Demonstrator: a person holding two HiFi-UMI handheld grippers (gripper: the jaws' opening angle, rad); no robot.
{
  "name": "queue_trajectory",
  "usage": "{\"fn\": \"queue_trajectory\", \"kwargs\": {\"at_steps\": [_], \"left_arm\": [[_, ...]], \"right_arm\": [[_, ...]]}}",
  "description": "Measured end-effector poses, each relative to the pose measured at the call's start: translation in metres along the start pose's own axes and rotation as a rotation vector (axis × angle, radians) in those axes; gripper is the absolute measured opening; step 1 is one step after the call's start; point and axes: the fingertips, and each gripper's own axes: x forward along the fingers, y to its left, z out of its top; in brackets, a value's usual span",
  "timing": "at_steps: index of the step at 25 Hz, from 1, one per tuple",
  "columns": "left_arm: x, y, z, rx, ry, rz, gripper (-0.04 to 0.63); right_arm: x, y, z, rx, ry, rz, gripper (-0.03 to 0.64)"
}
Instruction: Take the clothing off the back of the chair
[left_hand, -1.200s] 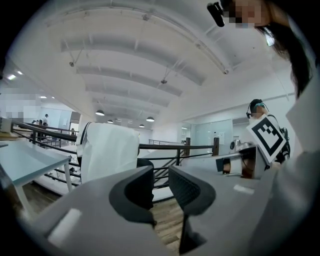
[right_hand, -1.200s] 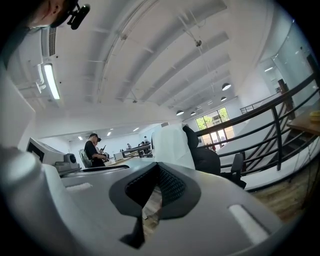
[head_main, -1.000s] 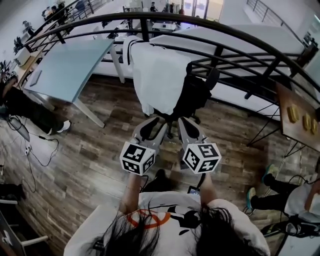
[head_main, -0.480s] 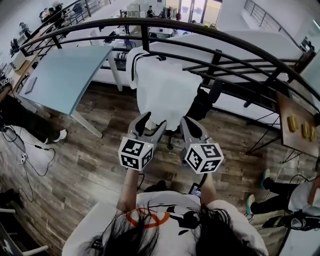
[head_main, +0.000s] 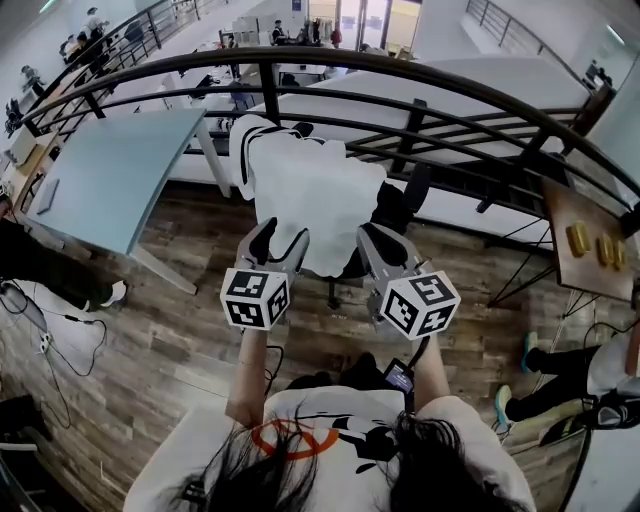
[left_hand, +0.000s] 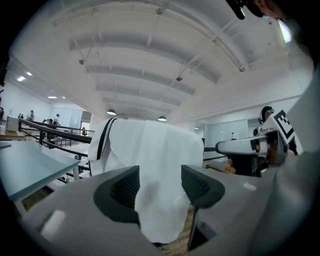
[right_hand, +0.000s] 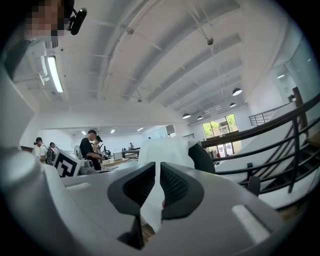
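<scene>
White clothing (head_main: 315, 195), pinched by right gripper (head_main: 385, 240), between left gripper (head_main: 280, 238) jaws just opened

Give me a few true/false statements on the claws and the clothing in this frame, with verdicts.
1. The white garment is draped over the back of the chair. True.
2. The left claw is clamped on the cloth. False: its jaws stand wide apart and have just been opening. The cloth shows between them, unpressed.
3. The right claw is closed, with white fabric in the slit between its jaws. True.
4. The garment is plain black. False: it is white with a black stripe near one shoulder.
5. A dark railing runs behind the chair. True.
</scene>
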Motion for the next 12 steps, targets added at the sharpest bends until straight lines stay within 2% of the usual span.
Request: {"fn": "queue_trajectory", "kwargs": {"at_steps": [5,12], "left_arm": [[0.018,0.010,0.007,0.003,0.021,0.028,0.353],[0.045,0.022,0.004,-0.013,0.028,0.097,0.357]], "right_arm": [[0.001,-0.015,0.040,-0.042,-0.022,0.131,0.091],[0.024,-0.068,0.098,-0.006,-0.077,0.277,0.170]]}}
